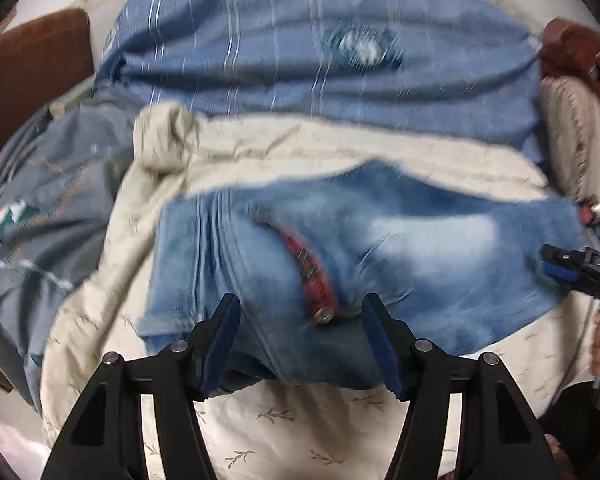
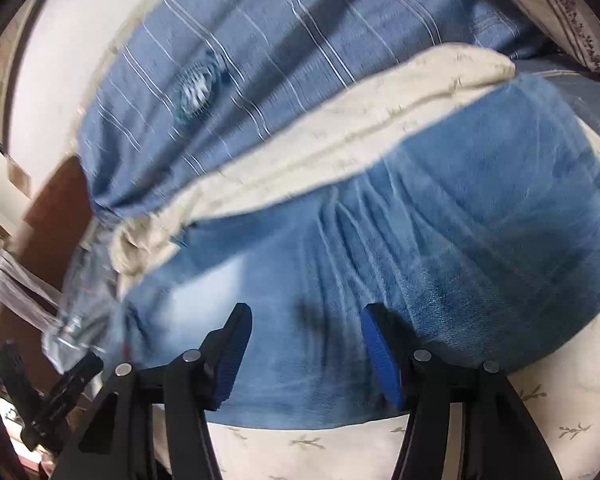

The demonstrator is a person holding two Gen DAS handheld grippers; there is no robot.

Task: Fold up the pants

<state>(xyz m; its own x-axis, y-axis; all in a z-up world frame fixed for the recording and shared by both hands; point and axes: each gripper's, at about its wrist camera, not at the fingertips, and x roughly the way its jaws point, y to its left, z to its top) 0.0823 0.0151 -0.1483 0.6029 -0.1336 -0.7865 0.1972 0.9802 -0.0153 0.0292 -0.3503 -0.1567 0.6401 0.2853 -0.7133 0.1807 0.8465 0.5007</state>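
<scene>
The jeans [image 1: 380, 252] lie across a cream bedsheet [image 1: 300, 420], apparently already doubled into a short wide bundle, with a red strip [image 1: 308, 276] on top; the left gripper [image 1: 298, 340] hangs over their near edge with jaws wide and holding nothing; the right gripper [image 2: 306, 350] is the same, wide and empty, over the denim near its near edge. To fold well, I think both should pinch the near edge through all layers; then lift together, evenly, so nothing slips.
</scene>
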